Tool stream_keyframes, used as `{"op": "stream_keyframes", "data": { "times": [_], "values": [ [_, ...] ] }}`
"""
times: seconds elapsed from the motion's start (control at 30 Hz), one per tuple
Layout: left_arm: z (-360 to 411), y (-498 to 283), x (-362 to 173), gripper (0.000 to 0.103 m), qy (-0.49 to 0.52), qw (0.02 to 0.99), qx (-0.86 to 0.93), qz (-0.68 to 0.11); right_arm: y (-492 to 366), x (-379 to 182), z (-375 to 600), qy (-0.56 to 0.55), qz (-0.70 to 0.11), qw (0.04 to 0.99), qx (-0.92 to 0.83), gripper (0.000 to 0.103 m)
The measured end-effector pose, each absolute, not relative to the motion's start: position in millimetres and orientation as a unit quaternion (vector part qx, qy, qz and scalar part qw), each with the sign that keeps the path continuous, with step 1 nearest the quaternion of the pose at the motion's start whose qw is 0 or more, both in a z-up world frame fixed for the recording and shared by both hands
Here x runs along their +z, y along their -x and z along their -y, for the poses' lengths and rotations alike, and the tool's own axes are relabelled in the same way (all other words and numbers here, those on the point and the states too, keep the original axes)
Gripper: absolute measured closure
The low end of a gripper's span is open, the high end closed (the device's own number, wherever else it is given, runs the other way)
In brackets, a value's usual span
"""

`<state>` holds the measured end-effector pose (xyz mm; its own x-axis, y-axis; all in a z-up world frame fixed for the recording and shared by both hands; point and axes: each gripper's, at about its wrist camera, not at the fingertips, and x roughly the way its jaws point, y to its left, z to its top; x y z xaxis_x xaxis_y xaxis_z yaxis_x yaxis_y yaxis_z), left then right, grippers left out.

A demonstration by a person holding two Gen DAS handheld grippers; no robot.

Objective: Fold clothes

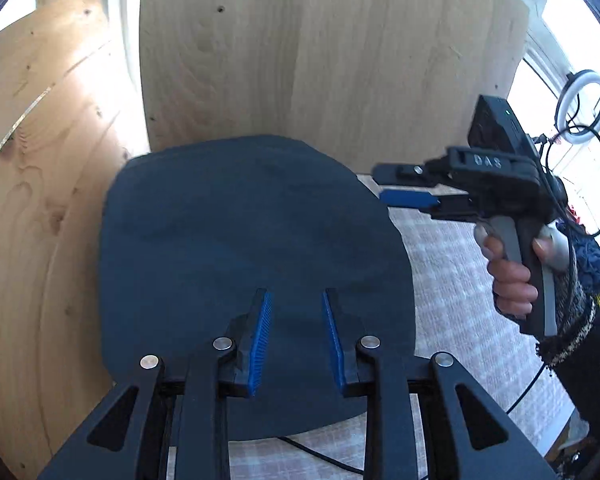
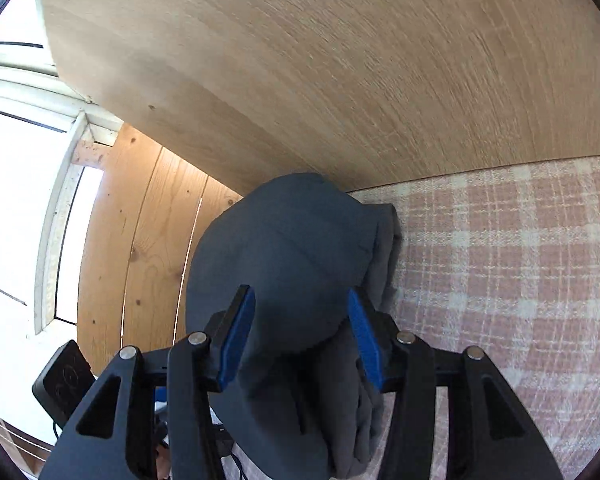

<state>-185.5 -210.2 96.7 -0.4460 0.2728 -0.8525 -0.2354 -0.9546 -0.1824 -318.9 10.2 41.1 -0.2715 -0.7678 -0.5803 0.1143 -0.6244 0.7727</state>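
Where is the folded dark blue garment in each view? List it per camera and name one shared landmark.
Left wrist view: the dark blue garment fills the centre, lying flat.
Right wrist view: dark blue garment at centre, its stacked folds along the right edge.
Shared landmark: the pink checked cloth beneath it.

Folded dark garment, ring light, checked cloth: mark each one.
folded dark garment (image 1: 256,240), left wrist view, middle of its flat top face.
ring light (image 1: 583,107), left wrist view, on its white ring at the lower edge.
checked cloth (image 2: 520,264), right wrist view, bare patch right of the garment.
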Motion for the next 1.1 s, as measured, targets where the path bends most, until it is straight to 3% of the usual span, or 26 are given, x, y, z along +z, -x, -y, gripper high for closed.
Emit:
{"op": "stream_keyframes", "data": {
  "times": [0.17,0.23,0.3,0.37,0.43,0.53,0.6,0.7,0.83,0.97,1.03,1.1],
  "values": [
    [191,199,63,0.080,0.535,0.166,0.828,0.016,335,32,6,-0.526,0.298,0.288,-0.742,0.058],
    [188,202,57,0.080,0.540,0.163,0.826,0.008,331,45,9,-0.495,0.289,0.303,-0.761,0.091],
    [188,204,54,0.081,0.541,0.164,0.825,0.005,323,72,12,-0.451,0.255,0.317,-0.794,0.093],
    [188,205,53,0.080,0.540,0.168,0.825,0.004,311,107,20,-0.391,0.171,0.313,-0.848,0.095],
    [188,208,52,0.081,0.542,0.172,0.823,0.003,310,116,38,-0.369,0.066,0.286,-0.882,0.095],
    [188,212,52,0.081,0.547,0.173,0.819,0.000,330,96,55,-0.424,-0.026,0.238,-0.874,0.092],
    [189,213,57,0.081,0.547,0.174,0.819,0.000,331,97,34,-0.430,0.018,0.217,-0.876,0.087],
    [200,211,76,0.081,0.529,0.168,0.832,0.010,314,105,-8,-0.414,0.118,0.199,-0.881,0.068],
    [233,219,100,0.081,0.493,0.118,0.861,0.050,269,95,-11,-0.412,0.186,0.298,-0.841,0.068],
    [258,235,90,0.079,0.501,0.060,0.862,0.054,235,66,39,-0.462,0.081,0.310,-0.827,0.068],
    [263,225,86,0.083,0.518,0.043,0.853,0.047,217,51,39,-0.499,0.034,0.292,-0.815,0.068],
    [271,211,90,0.083,0.519,0.032,0.853,0.039,201,55,23,-0.504,0.030,0.274,-0.819,0.068]
  ]
}}
